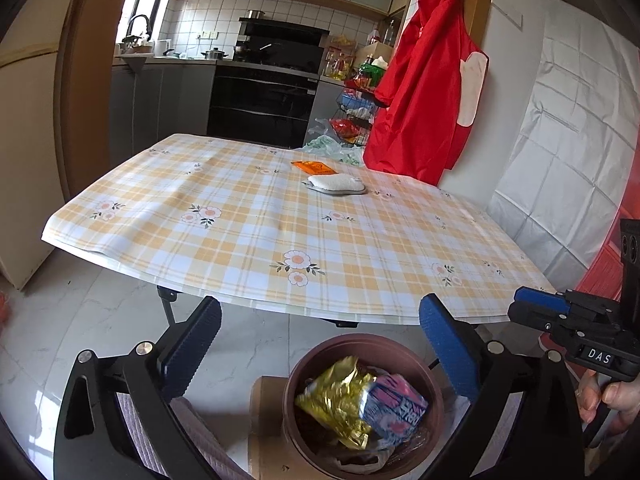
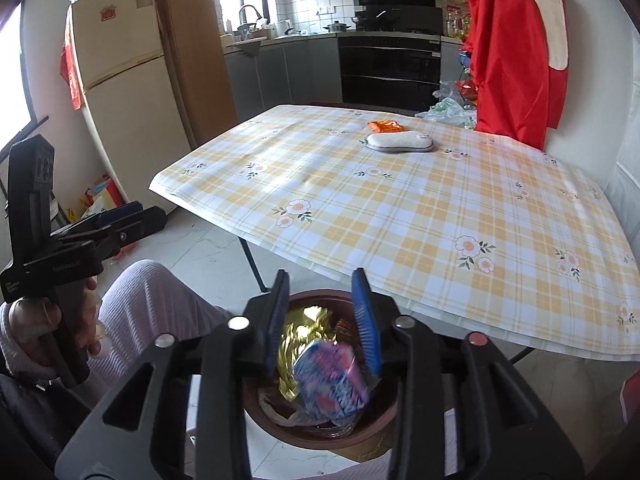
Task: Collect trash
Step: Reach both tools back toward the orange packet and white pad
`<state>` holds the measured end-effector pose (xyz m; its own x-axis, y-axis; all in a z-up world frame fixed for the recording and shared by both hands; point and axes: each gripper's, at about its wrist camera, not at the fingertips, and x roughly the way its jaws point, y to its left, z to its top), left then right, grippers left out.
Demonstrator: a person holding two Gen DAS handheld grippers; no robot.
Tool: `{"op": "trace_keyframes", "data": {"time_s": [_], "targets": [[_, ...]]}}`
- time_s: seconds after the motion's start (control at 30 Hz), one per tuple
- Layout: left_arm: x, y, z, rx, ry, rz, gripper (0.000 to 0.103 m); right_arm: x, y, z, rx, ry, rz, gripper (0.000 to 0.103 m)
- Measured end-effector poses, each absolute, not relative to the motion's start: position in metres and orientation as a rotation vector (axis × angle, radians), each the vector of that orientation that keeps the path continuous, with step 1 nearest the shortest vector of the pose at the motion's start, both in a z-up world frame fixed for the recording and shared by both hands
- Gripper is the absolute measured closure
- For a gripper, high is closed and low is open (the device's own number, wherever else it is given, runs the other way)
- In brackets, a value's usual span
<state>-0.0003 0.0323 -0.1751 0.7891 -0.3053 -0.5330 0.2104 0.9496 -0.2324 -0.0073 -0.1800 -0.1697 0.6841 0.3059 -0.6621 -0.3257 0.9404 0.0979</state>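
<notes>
Both claws held over a round brown plastic waste bin (image 1: 362,408) on the floor at the near edge of the bench (image 1: 248,232), which is covered by a yellow-and-white checked, flower-printed cloth. The bin already holds a crumpled gold foil wrapper (image 1: 334,396) and a blue-and-pink printed packet (image 2: 330,380); the packet looks blurred in the right wrist view, lying below the blue pads and touching neither.

Risk: the bin is nearly full, so further pieces may slide off the heap onto the floor. A flat orange sachet (image 1: 312,167) is left at the far side of the bench, touching or just beside a white oval sponge pad (image 1: 335,185); a low reach could catch the sponge pad or drag the cloth instead.

Left claw (image 1: 320,340): spread to its widest, nothing between the pads. Right claw (image 2: 324,320): partly parted and empty, directly over the bin.
</notes>
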Motion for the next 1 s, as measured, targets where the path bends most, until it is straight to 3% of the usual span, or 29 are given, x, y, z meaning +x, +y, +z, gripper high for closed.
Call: {"op": "trace_keyframes", "data": {"time_s": [0.07, 0.13, 0.2, 0.27, 0.37, 1.0], "targets": [[0.0, 0.032, -0.176, -0.165, 0.602, -0.278, 0.006, -0.007, -0.183, -0.17, -0.022, 0.738, 0.339, 0.059], [-0.001, 0.032, -0.176, -0.163, 0.603, -0.277, 0.006, -0.006, -0.185, -0.17, -0.021, 0.736, 0.319, 0.046], [0.0, 0.032, -0.176, -0.163, 0.603, -0.275, 0.006, -0.006, -0.188, -0.17, -0.018, 0.727, 0.29, 0.022], [0.001, 0.032, -0.177, -0.163, 0.607, -0.271, 0.006, -0.005, -0.191, -0.17, -0.019, 0.715, 0.255, 0.009], [0.004, 0.032, -0.181, -0.161, 0.62, -0.264, 0.006, 0.0, -0.197, -0.174, -0.017, 0.722, 0.209, 0.006], [0.081, 0.02, -0.187, -0.053, 0.672, -0.26, 0.006, 0.07, -0.257, -0.208, 0.05, 0.798, 0.085, 0.006]]}}
